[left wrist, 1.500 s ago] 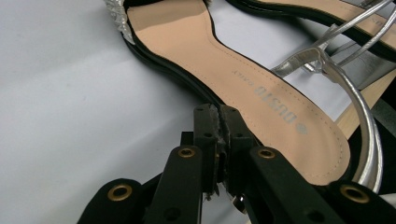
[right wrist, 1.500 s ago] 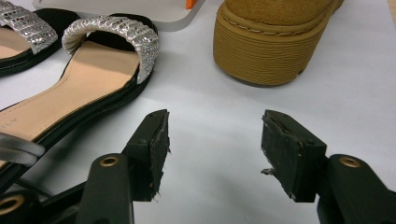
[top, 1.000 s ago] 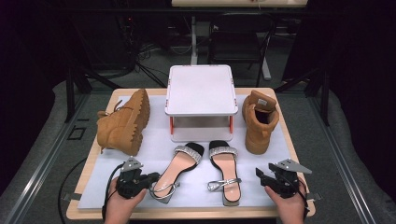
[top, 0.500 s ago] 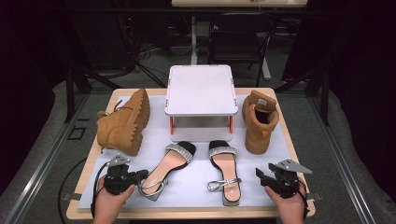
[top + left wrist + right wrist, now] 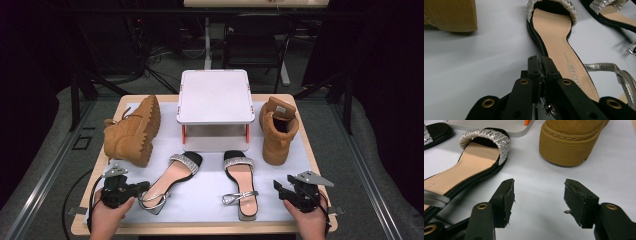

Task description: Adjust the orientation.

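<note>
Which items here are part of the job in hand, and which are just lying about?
In hand:
- left gripper, shut on the heel strap of the left sandal

Lying about:
- right sandal
- tan boot on its side
- upright tan boot
- white stand
- right gripper, open, holding nothing

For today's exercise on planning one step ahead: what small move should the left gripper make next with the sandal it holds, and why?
Probably lift the left sandal slightly. The left gripper is shut on its heel strap while the sole lies flat on the white mat; the rack sits behind, and the right gripper waits open.
</note>
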Motion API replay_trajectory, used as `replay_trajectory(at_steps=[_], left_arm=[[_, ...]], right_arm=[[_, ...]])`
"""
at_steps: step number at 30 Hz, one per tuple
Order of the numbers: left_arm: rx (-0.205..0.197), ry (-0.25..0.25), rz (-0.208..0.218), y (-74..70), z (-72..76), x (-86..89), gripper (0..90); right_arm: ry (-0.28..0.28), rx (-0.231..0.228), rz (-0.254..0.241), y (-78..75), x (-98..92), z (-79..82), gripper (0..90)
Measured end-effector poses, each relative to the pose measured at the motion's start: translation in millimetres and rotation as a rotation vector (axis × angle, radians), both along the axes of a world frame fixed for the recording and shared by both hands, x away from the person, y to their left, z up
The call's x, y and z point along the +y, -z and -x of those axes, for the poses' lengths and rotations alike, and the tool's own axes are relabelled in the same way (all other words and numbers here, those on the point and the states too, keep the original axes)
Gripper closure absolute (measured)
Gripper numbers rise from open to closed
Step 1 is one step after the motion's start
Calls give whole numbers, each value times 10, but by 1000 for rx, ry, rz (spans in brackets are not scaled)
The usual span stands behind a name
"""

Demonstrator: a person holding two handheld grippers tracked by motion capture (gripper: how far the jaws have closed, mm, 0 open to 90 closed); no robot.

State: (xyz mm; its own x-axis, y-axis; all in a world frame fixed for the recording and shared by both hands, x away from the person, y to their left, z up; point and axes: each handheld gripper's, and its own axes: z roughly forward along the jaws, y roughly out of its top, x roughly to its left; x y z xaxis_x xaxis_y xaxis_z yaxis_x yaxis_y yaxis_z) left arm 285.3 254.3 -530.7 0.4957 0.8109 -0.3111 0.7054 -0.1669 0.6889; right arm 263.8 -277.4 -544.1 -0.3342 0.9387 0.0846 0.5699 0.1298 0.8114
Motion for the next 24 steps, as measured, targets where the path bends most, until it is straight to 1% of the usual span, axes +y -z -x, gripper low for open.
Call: replay_trajectory(at_steps=[2,6,8,9,10,12,15,17,21,24], left_arm=[[-3,2,1,3,-2,1,867],[-11,1,-10,0,4,-6,862],[-14,3,-7,4,4,1,856],[-18,-4,-4,5,6,3,850],[-26,-11,3,6,6,8,838],[-26,-20,23,0,7,20,802],[-32,-26,32,-4,9,24,768],[-38,-33,27,-4,9,19,729],[-43,-35,34,0,5,20,661],[-49,-37,27,6,2,6,599]], right_arm=[[0,-3,3,0,5,0,412],[-7,-2,6,-6,13,2,412],[-5,-6,6,-4,21,3,412],[-7,-6,7,-6,23,4,412],[-9,-8,7,-7,26,6,411],[-15,-9,9,-10,31,9,410],[-24,-13,9,-13,44,13,419],[-30,-19,12,-19,57,21,423],[-43,-30,16,-40,85,36,426],[-58,-29,-3,-62,111,48,441]])
